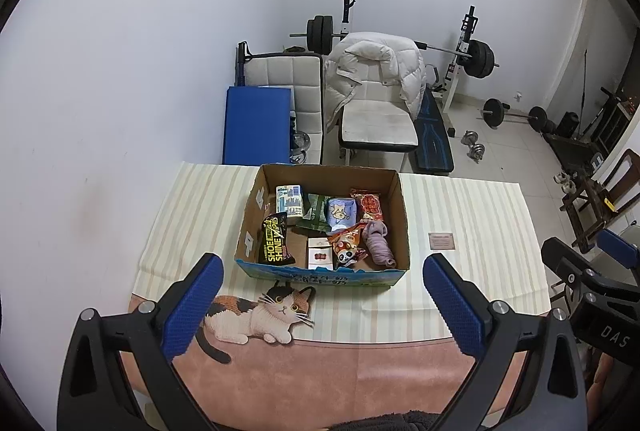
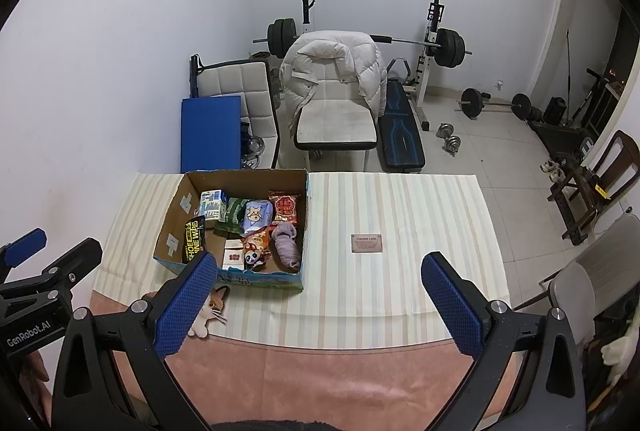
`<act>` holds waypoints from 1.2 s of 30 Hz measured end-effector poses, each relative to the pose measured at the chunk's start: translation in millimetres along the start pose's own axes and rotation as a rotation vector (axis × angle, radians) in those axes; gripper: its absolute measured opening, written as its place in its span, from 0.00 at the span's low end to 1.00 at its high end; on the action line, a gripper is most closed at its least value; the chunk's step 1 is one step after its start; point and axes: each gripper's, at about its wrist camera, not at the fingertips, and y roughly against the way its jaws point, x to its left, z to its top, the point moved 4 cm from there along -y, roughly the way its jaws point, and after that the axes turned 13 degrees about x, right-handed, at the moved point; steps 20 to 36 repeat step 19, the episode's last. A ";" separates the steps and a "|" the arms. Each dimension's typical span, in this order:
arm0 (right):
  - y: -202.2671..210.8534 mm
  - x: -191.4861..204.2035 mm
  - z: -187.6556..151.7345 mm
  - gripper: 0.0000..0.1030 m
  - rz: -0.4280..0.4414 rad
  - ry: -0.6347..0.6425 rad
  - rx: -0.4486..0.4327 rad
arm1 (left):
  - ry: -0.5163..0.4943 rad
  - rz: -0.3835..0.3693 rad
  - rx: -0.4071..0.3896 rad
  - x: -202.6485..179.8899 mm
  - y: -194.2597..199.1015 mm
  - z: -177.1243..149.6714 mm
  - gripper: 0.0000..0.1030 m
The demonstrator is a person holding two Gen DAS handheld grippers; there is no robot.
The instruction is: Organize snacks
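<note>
I hold the left gripper (image 1: 322,305) and right gripper (image 2: 320,301) spread wide and empty above the table's near edge. The snacks sit jumbled in the cardboard box (image 1: 400,207) toward the far left of the striped cloth (image 2: 400,211). My worry: packets overlap, so a pinch may drag neighbours or snag the box wall.

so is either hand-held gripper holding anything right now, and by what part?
Nothing is held. The left hand-held gripper and the right hand-held gripper are both open and empty, short of the cardboard box of snacks.
</note>
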 end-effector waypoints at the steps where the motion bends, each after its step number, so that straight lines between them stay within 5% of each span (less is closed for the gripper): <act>1: -0.1 -0.2 -0.1 1.00 -0.001 0.001 0.000 | 0.000 0.000 -0.001 0.0 0.4 0.2 0.99; 36: -1.4 1.0 0.5 1.00 0.003 0.001 0.003 | 0.013 0.007 -0.010 5.3 1.4 4.6 0.99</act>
